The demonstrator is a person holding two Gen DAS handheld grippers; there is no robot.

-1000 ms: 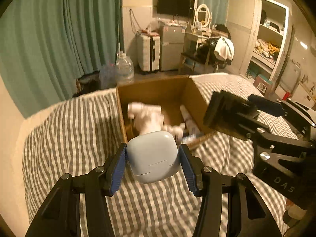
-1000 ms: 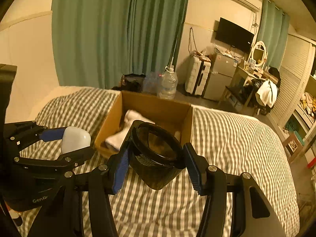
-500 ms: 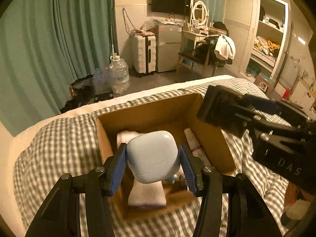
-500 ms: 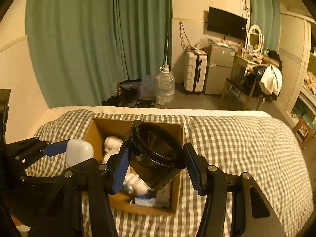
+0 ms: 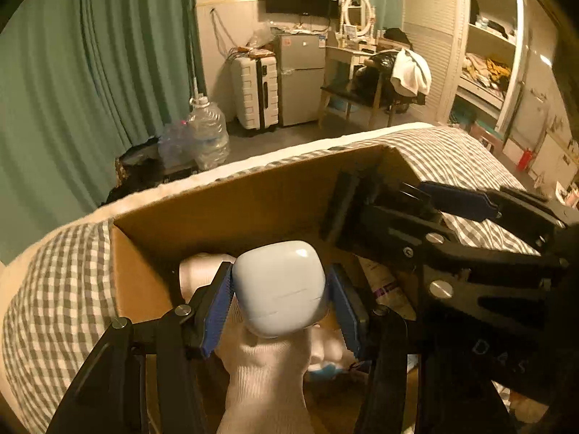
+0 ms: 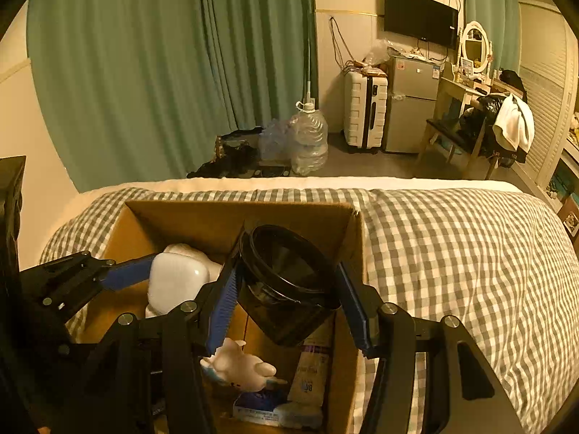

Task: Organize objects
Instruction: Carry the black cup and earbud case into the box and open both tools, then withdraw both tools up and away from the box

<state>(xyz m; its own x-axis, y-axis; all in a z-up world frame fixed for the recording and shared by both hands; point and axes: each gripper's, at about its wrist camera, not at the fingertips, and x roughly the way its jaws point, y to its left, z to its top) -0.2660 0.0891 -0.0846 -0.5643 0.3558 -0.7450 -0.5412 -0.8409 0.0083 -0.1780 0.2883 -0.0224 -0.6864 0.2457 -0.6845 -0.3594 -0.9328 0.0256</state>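
Both tongs have advanced from above the bed to over the box (image 6: pixel 347 224). Left tongs (image 5: pixel 280 300) grip the white case (image 5: pixel 278 285) at 6 o'clock in the left view; right tongs (image 6: pixel 286 289) grip the black jar (image 6: pixel 286 282). Risk: I release together and the tongs collide, or the jar crushes the sock (image 5: pixel 267 379).

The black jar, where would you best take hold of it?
Across its round side walls, just below the rim, coming from behind its base. The right tool holds the black jar so; the smooth curved body fits between the pads, its open mouth tilted away.
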